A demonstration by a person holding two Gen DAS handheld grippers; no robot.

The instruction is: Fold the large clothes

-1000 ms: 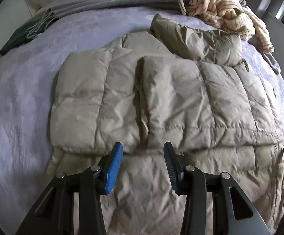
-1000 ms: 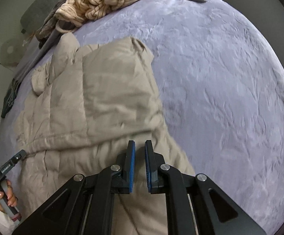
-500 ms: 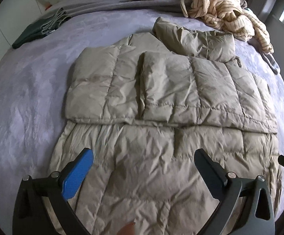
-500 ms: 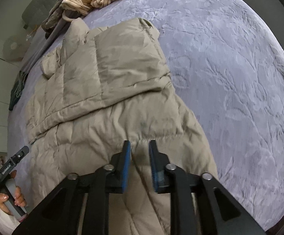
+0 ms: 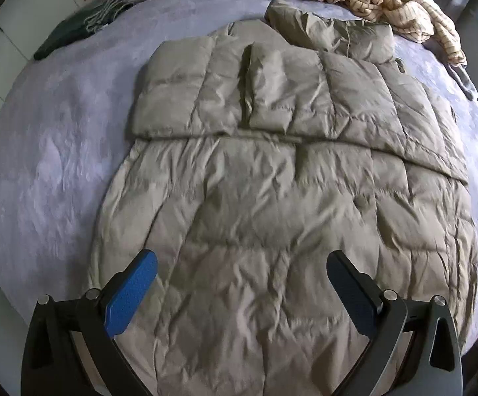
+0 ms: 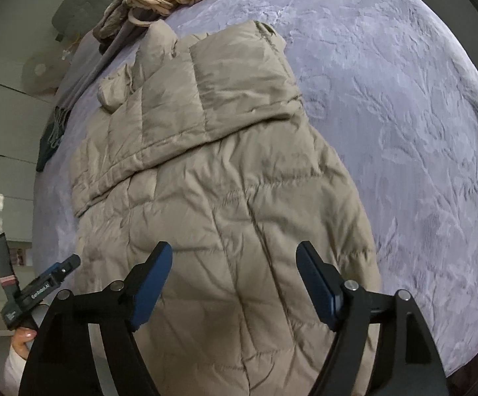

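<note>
Now both your grippers have let go. A second ago the right gripper (image 6: 234, 283) had its jaws nearly together low over the coat (image 5: 271, 214), and the left gripper (image 5: 240, 283) was only partly spread; both now stand wide apart with nothing between the pads. You have also drawn back toward the near end, so far more of the lower panel shows than before.

I read that as one fold being finished: the sleeves lie crossed over the upper body, their cuff edges forming a line across the middle, and the hood (image 5: 331, 29) lies flat past the collar. What seems left is bringing the bottom half up over the top.

The coat lies spread flat on the lilac bed (image 5: 47, 151), lengthwise away from you. In the left wrist view its lower panel fills the gap between the jaws and runs under them, the left side edge just outside the blue pad. In the right wrist view the panel likewise sits between the jaws, with the coat's right edge just beyond the right finger. The hem itself is hidden below both frames, so you cannot tell how near the pads are to it.
</note>
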